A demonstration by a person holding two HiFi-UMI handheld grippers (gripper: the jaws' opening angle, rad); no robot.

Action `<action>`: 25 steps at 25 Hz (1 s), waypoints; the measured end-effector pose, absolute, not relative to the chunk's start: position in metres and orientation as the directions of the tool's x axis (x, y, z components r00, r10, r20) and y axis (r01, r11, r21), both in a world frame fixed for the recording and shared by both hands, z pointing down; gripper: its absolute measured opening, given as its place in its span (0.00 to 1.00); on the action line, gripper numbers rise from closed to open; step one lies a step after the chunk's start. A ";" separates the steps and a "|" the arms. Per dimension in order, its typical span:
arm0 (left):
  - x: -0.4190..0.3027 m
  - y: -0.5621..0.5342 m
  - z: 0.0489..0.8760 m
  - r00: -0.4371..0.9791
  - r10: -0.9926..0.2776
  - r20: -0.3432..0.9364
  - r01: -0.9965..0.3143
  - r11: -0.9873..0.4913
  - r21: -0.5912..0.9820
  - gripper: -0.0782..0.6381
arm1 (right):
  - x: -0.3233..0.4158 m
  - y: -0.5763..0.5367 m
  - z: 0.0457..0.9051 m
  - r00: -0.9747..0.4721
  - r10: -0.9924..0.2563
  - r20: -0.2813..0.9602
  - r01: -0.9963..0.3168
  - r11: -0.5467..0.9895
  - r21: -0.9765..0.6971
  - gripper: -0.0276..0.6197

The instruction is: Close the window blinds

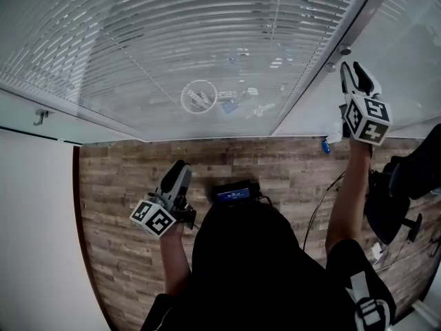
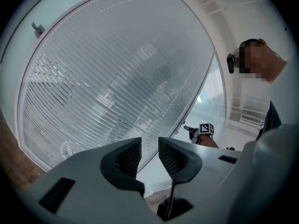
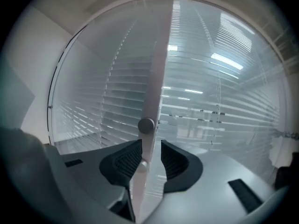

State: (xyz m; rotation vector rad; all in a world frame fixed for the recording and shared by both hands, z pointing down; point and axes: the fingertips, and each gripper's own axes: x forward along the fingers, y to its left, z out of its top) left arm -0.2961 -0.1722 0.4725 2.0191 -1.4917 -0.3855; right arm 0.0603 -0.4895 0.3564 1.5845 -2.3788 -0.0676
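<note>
The window blinds (image 1: 207,40) hang behind glass with their slats lying flat, and daylight shows between them. A white upright post (image 1: 313,81) divides two panes and carries two small round knobs (image 1: 344,50). My right gripper (image 1: 350,71) is raised to that post. In the right gripper view the upper knob (image 3: 146,125) sits just beyond the jaws, and the lower knob (image 3: 142,164) lies between the open pads without being pressed. My left gripper (image 1: 180,169) hangs low over the floor. In its own view it (image 2: 149,154) is open and holds nothing.
Wood-plank floor (image 1: 124,205) runs up to the window base. A white wall (image 1: 34,219) with a small hook (image 1: 41,116) stands at the left. A black chair (image 1: 403,192) and cables (image 1: 324,198) are at the right, and a small blue object (image 1: 325,145) lies by the post's foot.
</note>
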 end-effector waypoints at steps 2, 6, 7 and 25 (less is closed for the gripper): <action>-0.292 -0.162 0.478 0.322 -0.939 0.118 -0.776 -0.190 0.602 0.28 | 0.061 -0.478 0.370 -0.422 -0.887 0.188 -0.894 0.441 0.076 0.25; -0.291 -0.151 0.471 0.304 -0.942 0.144 -0.795 -0.167 0.584 0.28 | 0.069 -0.462 0.402 -0.530 -0.832 0.166 -0.842 0.492 -0.222 0.25; -0.289 -0.151 0.468 0.302 -0.941 0.151 -0.799 -0.164 0.578 0.28 | 0.076 -0.458 0.412 -0.549 -0.821 0.158 -0.818 0.488 -0.305 0.25; -0.192 -0.054 0.492 0.555 -0.831 0.038 -0.663 -0.414 0.624 0.28 | 0.200 -0.105 0.533 -0.475 -0.825 0.308 -0.761 0.208 -0.615 0.24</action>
